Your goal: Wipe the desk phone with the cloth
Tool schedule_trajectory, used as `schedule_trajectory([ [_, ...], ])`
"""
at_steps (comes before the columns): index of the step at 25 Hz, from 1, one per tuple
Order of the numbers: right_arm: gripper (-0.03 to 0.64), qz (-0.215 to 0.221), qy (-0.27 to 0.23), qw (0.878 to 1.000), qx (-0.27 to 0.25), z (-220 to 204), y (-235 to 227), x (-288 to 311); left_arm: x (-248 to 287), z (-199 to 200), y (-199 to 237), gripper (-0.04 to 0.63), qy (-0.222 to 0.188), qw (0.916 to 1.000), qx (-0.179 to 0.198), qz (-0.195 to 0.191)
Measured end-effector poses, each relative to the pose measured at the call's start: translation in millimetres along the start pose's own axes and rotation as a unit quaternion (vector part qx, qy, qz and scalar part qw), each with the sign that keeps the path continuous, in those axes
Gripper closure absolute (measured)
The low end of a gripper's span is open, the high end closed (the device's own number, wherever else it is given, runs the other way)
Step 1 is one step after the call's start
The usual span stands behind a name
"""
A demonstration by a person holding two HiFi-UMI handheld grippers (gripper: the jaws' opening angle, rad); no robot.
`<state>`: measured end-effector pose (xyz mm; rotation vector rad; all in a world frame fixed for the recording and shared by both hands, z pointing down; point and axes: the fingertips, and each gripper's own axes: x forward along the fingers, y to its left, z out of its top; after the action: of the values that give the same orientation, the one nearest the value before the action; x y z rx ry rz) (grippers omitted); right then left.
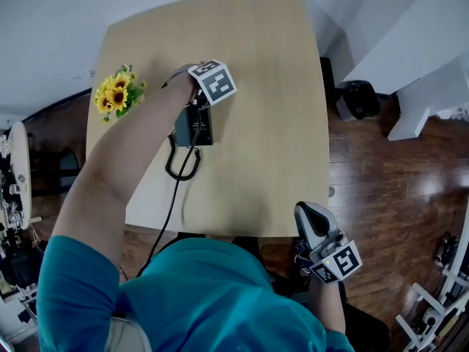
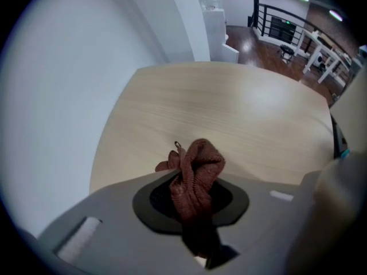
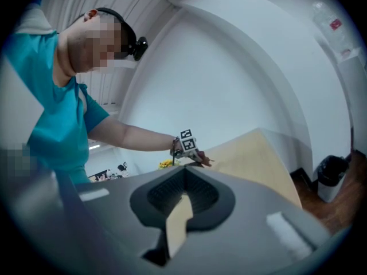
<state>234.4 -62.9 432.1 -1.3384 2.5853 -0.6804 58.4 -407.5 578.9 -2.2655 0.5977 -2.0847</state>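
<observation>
Head view: the left gripper (image 1: 207, 88) was held over the far end of the dark desk phone (image 1: 195, 127), which lay in the table's (image 1: 271, 86) left half with its coiled cord (image 1: 183, 164) trailing toward the near edge. Yellow flowers (image 1: 116, 94) stood at the left edge. The right gripper (image 1: 314, 224) hung just off the near right corner. Left gripper view: the jaws were clenched on a bunched reddish-brown cloth (image 2: 195, 173), with bare tabletop (image 2: 241, 113) beyond. Right gripper view: the right gripper (image 3: 182, 202) had its jaws parted by a narrow gap with nothing between them; the person's forearm (image 3: 132, 136) reached over the table.
</observation>
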Motion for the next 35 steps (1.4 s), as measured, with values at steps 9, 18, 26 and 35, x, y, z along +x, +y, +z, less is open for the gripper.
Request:
schedule_trajectory([
  [9, 0.615, 0.006, -0.005, 1.000, 0.004, 2, 2, -3, -15, -3, -8, 0.518, -0.032, 0.9995, -0.006, -0.002],
  [18, 0.615, 0.005, -0.006, 1.000, 0.007, 4, 1, -9, -12, -4, -24, 0.520, -0.033, 0.9994, 0.008, -0.002],
  [26, 0.615, 0.012, -0.009, 1.000, 0.004, 5, 7, -12, 2, -19, -71, 0.519, 0.002, 0.9990, 0.017, -0.041],
  [35, 0.615, 0.021, -0.006, 1.000, 0.001, 5, 10, -23, 11, -59, -170, 0.519, 0.009, 0.9951, 0.026, -0.095],
])
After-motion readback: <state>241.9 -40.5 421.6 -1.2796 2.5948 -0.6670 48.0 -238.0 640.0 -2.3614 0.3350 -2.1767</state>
